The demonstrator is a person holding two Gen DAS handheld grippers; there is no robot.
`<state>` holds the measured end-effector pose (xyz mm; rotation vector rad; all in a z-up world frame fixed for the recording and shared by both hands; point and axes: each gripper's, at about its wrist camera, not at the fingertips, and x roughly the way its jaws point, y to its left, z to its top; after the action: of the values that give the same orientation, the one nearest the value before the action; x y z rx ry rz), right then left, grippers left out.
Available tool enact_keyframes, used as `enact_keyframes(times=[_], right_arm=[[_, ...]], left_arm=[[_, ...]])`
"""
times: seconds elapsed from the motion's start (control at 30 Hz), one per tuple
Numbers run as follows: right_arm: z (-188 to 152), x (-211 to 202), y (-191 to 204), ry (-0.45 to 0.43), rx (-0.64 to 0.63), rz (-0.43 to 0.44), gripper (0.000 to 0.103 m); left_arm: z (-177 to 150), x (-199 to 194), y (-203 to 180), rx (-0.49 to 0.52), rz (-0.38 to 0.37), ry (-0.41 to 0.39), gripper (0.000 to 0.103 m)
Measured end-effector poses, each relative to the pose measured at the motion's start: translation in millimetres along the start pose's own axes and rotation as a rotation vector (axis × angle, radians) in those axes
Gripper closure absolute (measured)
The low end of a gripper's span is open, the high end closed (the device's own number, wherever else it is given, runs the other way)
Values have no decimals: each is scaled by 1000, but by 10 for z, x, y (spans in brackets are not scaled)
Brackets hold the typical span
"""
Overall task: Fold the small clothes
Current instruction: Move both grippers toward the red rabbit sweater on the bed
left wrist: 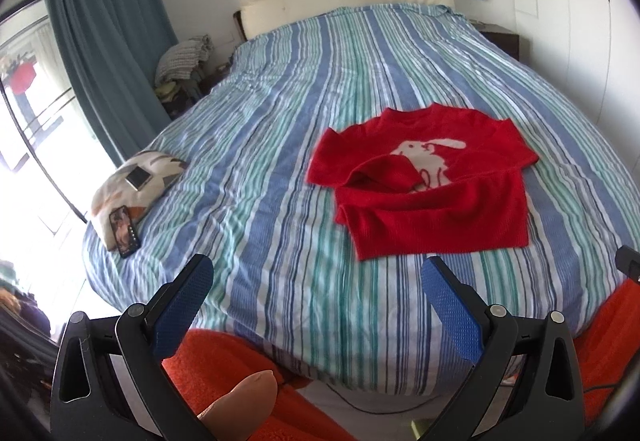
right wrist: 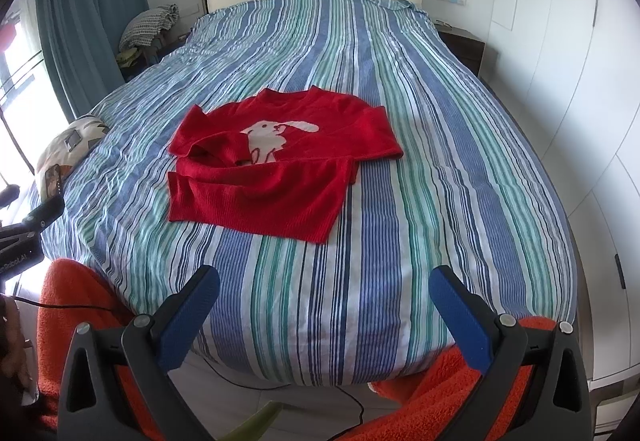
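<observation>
Knitted red sweater (right wrist: 256, 177), seemingly half-folded, on striped bedspread (right wrist: 400, 241).

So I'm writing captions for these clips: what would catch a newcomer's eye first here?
The red sweater with a white rabbit on its chest, lying flat in the middle of the striped bed, both sleeves folded across its front. Next, the blue-padded left gripper and right gripper, both open and empty, over the bed's near edge. At the bed's left edge, two phones rest on a patterned pillow.
</observation>
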<state>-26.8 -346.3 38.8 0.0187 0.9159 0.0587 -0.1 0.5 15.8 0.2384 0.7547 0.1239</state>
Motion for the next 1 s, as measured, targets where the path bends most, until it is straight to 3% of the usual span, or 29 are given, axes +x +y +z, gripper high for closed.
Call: enact_keyframes(times=[0.27,0.8,1.0], right_arm=[[-2,-3,5,1,1,-1,0],[15,6,-47,-23,17,-3,0],[39,-3,-113,-63,42,4,0]], left_arm=[[-20,70,7,-22,-84,77,0],[-178,361,81,-50,-92,172,0],[-177,475,63,-43,-233,185,0]])
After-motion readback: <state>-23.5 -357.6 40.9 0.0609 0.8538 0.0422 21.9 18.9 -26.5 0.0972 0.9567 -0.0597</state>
